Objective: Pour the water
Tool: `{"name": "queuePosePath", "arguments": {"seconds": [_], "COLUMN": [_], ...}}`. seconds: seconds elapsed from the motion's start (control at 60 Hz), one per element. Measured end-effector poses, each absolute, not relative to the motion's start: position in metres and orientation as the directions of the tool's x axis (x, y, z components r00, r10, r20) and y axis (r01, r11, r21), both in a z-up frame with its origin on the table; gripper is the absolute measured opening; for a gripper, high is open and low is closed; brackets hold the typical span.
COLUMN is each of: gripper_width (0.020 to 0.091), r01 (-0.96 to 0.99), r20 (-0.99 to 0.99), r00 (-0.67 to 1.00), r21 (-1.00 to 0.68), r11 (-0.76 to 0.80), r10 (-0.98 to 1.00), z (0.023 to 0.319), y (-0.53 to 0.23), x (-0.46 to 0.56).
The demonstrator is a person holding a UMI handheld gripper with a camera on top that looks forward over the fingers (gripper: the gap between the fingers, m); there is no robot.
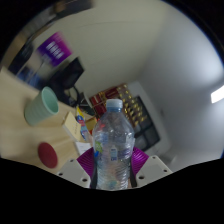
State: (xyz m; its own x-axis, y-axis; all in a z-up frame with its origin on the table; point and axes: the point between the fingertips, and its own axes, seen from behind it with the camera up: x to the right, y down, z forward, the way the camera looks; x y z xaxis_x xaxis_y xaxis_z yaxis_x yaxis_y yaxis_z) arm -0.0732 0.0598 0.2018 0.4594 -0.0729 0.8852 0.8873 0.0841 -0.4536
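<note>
Gripper [112, 172] clamped on water bottle [113, 140] w/ both pads on its sides, cap on, bottle lifted & tilted w/ view, green cup [41, 105] on table [15, 100] off to side, prob. pour target.

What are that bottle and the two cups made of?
The bottle, clamped in the tongs, looks like clear ribbed plastic: you can see through it. The green cup and red cup look matte and opaque, probably plastic, though I can't be sure.
</note>
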Motion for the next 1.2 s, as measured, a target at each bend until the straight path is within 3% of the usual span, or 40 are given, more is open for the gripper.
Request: {"name": "queuePosePath", "arguments": {"seconds": [0.15,0.333,0.517,0.8,0.867,0.917,1.033,1.133,1.2], "gripper_width": [0.0459,0.046,0.0463,0.0462,0.046,0.0459,0.0457,0.0458,0.0456], "r01": [0.984,0.831,0.751,0.736,0.787,0.878,0.969,0.649,0.339], "r20": [0.98,0.825,0.746,0.732,0.787,0.878,0.974,0.664,0.354], "r00": [-0.139,-0.532,-0.637,-0.653,-0.584,-0.439,0.208,0.746,0.921], "r21": [0.153,0.552,0.658,0.674,0.609,0.465,-0.192,-0.742,-0.934], "r11": [0.094,0.071,0.063,0.067,0.098,0.116,0.156,0.167,0.114], "r10": [-0.146,-0.187,-0.195,-0.195,-0.199,-0.191,-0.09,0.05,0.162], "z": [0.217,0.215,0.213,0.217,0.219,0.225,0.22,0.195,0.172], "y": [0.09,0.107,0.117,0.113,0.112,0.109,0.108,0.095,0.1], "x": [-0.119,-0.143,-0.154,-0.155,-0.155,-0.151,-0.142,-0.142,-0.147]}}
